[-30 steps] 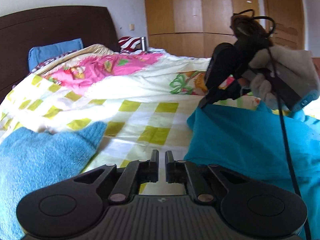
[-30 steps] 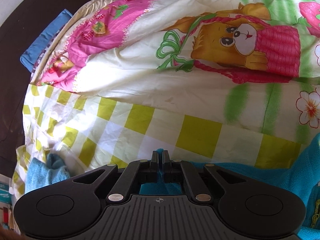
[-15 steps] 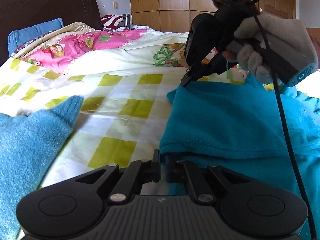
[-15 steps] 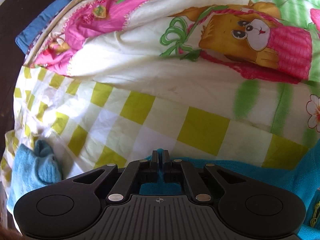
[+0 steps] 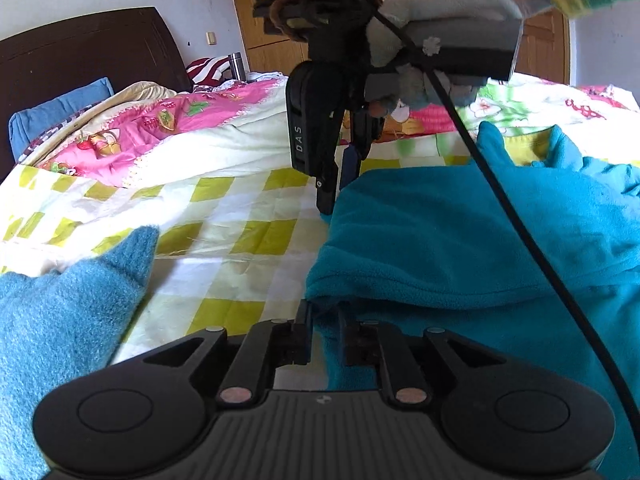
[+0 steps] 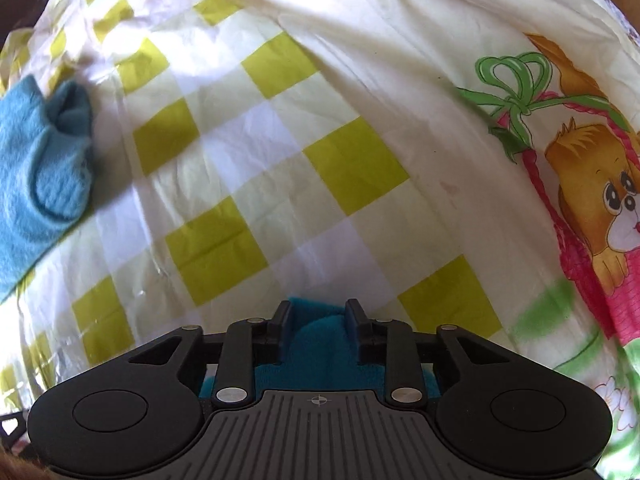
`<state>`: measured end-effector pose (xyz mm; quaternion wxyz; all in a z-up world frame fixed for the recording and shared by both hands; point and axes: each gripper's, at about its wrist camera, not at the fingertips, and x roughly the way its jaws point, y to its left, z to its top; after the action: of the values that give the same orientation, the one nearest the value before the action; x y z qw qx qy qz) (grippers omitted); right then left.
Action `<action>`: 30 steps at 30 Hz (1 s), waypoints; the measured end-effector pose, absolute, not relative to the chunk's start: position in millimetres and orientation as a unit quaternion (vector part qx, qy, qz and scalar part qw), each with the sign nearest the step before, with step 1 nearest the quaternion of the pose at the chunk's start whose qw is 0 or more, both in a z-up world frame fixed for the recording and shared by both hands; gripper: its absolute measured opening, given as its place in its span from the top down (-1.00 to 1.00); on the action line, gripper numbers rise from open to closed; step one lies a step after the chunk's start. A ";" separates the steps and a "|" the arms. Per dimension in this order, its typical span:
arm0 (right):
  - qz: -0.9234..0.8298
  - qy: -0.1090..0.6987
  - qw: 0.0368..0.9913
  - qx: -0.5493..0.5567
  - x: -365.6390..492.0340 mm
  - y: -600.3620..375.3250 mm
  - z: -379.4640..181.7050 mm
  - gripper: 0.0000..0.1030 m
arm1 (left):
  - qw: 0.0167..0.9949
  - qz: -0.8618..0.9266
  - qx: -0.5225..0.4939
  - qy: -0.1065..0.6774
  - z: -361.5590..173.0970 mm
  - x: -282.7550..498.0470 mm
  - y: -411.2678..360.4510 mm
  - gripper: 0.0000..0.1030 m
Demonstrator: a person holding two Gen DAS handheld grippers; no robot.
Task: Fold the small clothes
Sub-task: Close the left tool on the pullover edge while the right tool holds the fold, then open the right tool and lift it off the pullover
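We just let go of the soft teal fleece garment point(image 5: 460, 248), so both our left gripper point(image 5: 324, 326) and right gripper point(image 6: 318, 314) now sit wide, fold laid down on the bed point(image 5: 240, 216).

The left hand-held gripper point(image 5: 324, 330) lay low and level, its jaws a narrow gap apart. At about 1 o'clock from it, the right hand-held gripper point(image 5: 340, 184) pointed steeply downward, gripped from above by a gloved hand point(image 5: 424, 40). In its own view the right hand-held gripper's point(image 6: 318, 320) jaws stood clearly parted.
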<state>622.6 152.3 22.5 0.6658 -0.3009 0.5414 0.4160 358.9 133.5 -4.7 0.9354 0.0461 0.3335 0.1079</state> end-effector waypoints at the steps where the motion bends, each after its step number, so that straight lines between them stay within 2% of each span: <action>1: 0.414 0.542 0.663 -0.308 619.0 149.6 25.6 0.75 | 0.935 0.108 0.048 0.334 -6.1 358.7 133.9 0.32; 4: 0.414 0.531 0.668 -0.316 606.4 139.1 41.4 0.80 | 0.938 0.105 0.037 0.328 -3.8 356.1 137.7 0.35; 5: 0.414 0.528 0.673 -0.311 602.7 136.7 47.1 0.81 | 0.940 0.102 0.029 0.324 -1.8 354.4 139.3 0.51; 9: 0.419 0.507 0.719 -0.223 600.6 130.8 75.7 0.86 | 0.944 0.123 -0.012 0.306 8.6 342.7 148.9 0.57; 10: 0.414 0.504 0.733 -0.193 603.1 130.6 76.7 0.96 | 0.943 0.129 -0.023 0.306 10.1 340.5 151.5 0.59; 12: 0.398 0.502 0.757 -0.128 614.6 141.1 67.8 1.00 | 0.939 0.144 -0.033 0.311 9.5 338.0 153.7 0.61; 14: 0.381 0.509 0.763 -0.122 615.5 153.2 48.8 1.00 | 0.934 0.150 -0.036 0.323 6.2 337.6 153.8 0.68; 17: 0.367 0.505 0.771 -0.121 610.5 154.9 39.9 1.00 | 0.929 0.160 -0.010 0.334 2.0 331.9 151.9 0.68; 21: 0.367 0.472 0.795 -0.099 591.6 109.8 73.0 0.87 | 0.925 0.183 0.002 0.333 8.1 317.9 160.7 0.68; 24: 0.348 0.462 0.810 -0.098 566.8 66.0 83.9 0.85 | 0.935 0.188 -0.013 0.301 32.4 314.9 169.0 0.67; 27: 0.304 0.474 0.822 -0.091 543.6 17.0 74.9 0.85 | 0.950 0.167 0.004 0.266 50.5 330.5 165.5 0.67; 30: 0.238 0.509 0.824 -0.071 533.6 -36.1 48.9 0.85 | 0.953 0.112 0.014 0.281 39.2 360.1 161.1 0.66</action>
<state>533.6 -36.1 48.8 0.8242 -0.0708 0.5091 0.2376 360.1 161.1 39.2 0.9532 0.0137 0.2806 0.1117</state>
